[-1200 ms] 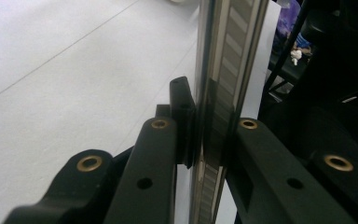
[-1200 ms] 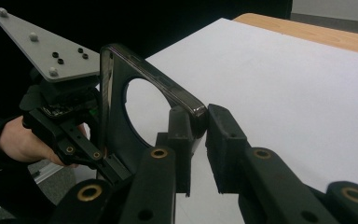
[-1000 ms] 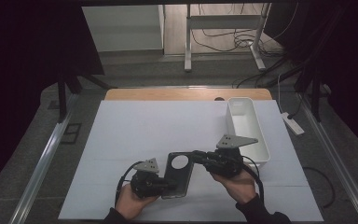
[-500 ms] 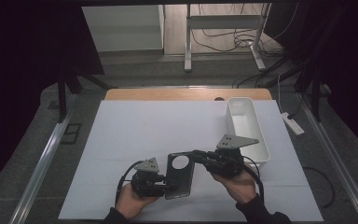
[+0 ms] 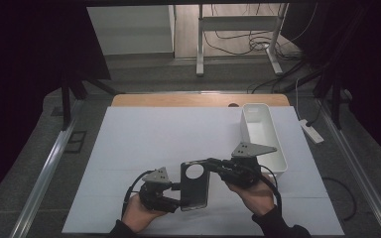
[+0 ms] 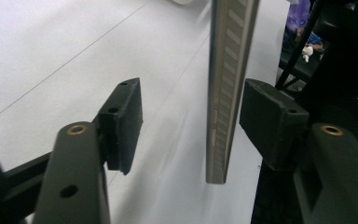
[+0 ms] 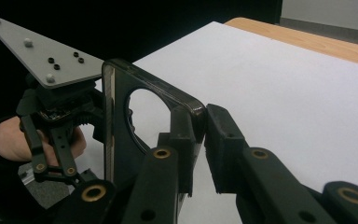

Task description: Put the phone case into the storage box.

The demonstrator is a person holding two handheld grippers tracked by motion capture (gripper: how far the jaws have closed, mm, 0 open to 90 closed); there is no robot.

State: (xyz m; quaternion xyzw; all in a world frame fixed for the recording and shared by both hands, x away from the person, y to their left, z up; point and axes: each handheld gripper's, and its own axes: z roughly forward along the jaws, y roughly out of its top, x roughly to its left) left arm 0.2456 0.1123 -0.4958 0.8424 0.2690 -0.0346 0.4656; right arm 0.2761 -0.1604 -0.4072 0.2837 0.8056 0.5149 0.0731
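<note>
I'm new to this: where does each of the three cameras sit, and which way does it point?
High view: above the person's side, looking forward and down on the white table; both hands show.
Left gripper view: on the left tool, looking along its open jaws, the dark flat phone case edge-on between them.
Right gripper view: on the right tool, clamped on that case's corner.
All share the case.

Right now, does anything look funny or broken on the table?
Nothing looks broken or spilled. The phone case is up off the table, pinched at its top corner by the right gripper; the left gripper has just been opening beside it.
</note>
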